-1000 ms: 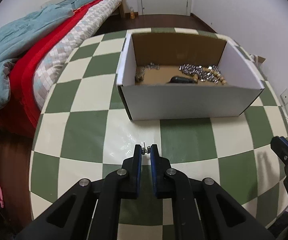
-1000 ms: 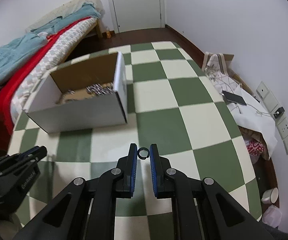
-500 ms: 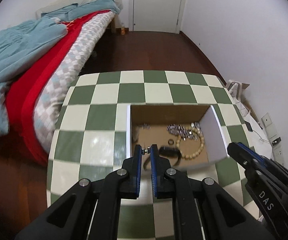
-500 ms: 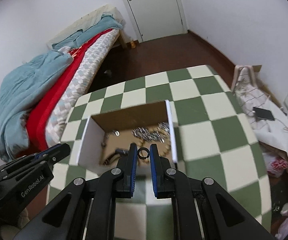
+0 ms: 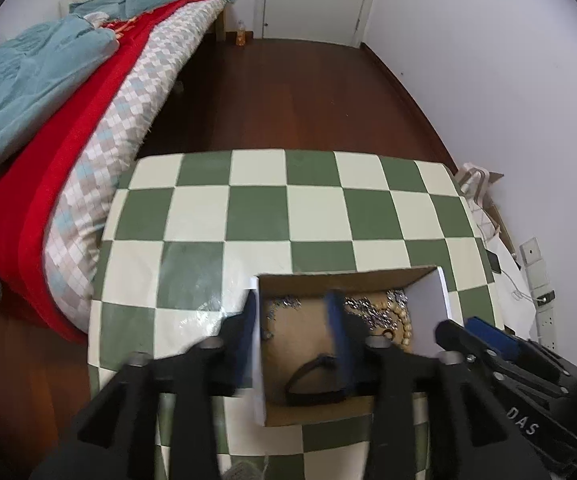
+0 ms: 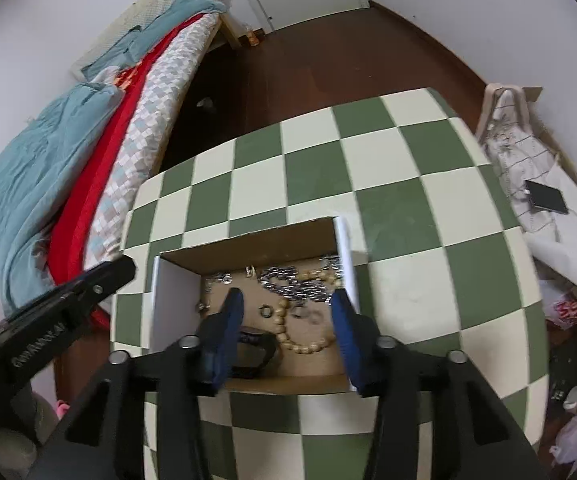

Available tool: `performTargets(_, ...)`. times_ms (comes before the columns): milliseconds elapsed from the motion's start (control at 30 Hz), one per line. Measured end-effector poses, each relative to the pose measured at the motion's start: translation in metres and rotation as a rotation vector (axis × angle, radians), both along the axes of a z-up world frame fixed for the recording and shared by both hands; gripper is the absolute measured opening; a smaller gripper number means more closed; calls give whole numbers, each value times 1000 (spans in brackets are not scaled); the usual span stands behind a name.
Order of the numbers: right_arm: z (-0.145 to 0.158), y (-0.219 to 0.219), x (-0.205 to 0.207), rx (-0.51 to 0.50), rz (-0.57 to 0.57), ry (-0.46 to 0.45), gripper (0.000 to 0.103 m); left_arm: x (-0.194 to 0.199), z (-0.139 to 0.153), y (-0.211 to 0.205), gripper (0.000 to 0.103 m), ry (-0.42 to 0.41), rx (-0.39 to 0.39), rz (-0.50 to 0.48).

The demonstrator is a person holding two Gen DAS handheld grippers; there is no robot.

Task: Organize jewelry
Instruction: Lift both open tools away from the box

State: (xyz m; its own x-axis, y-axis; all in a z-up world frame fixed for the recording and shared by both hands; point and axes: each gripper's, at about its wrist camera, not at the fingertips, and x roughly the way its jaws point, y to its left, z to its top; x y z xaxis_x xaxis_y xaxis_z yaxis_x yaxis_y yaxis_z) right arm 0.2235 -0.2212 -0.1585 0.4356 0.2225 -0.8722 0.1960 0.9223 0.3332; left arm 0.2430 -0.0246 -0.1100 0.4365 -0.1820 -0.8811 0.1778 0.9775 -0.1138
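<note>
An open white box (image 5: 442, 296) with a brown cardboard floor stands on the green-and-cream chequered table (image 5: 256, 208). It holds a silver chain (image 6: 288, 284), a tan bead bracelet (image 6: 288, 332), a black band (image 5: 316, 380), small silver pieces (image 5: 284, 304) and two dark rings (image 6: 265, 311), one of them blurred. My left gripper (image 5: 292, 332) hangs open over the box's left half, its left finger outside the wall. My right gripper (image 6: 286, 320) is open above the box's middle. Nothing sits between either pair of fingers.
A bed (image 5: 88, 92) with red and teal covers runs along the table's left side. Dark wood floor (image 5: 288, 92) and a white door lie beyond. To the right are a phone (image 6: 546, 196) on white cloth, bags and wall sockets (image 5: 538, 272).
Both grippers have risen over the box and opened. The small earring is gone from the left fingers and the ring from the right fingers; rings now lie on the box floor.
</note>
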Motion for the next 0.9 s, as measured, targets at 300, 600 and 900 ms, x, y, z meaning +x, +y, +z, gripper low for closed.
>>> performTargets(300,1,11,-14,-259,40,62,99,-22,-5,19,103,-41,130,62)
performTargets(600,5,21,-50,-342,48,77,103,-60,-15,35,103,-15,174,105)
performTargets(900,47,24,-97,-377,16,9,103,-106,22,45,103,-71,168,124)
